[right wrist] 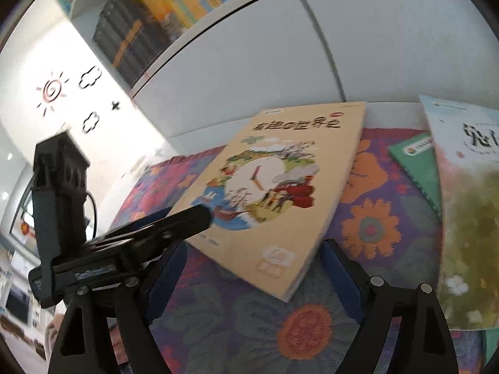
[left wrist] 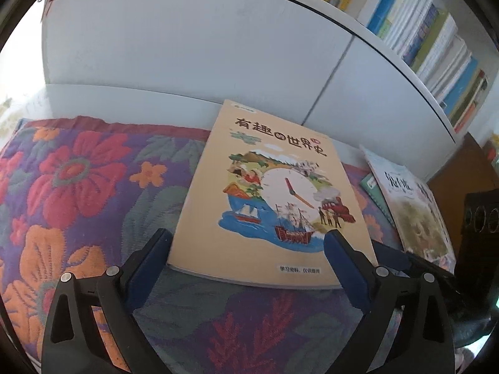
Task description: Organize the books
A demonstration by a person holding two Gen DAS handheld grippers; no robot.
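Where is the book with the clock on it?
The clock book lies flat on the flowery cloth, just ahead of the open left gripper, left of the pale book.

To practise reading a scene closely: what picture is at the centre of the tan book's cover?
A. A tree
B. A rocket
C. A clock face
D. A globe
C: the tan book shows a white clock face with red and orange hands, ringed by ships and a train.

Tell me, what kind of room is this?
Probably a child's room or reading corner at home: packed bookshelves, sun and cloud wall stickers, and an illustrated history book lying on a flowered cloth.
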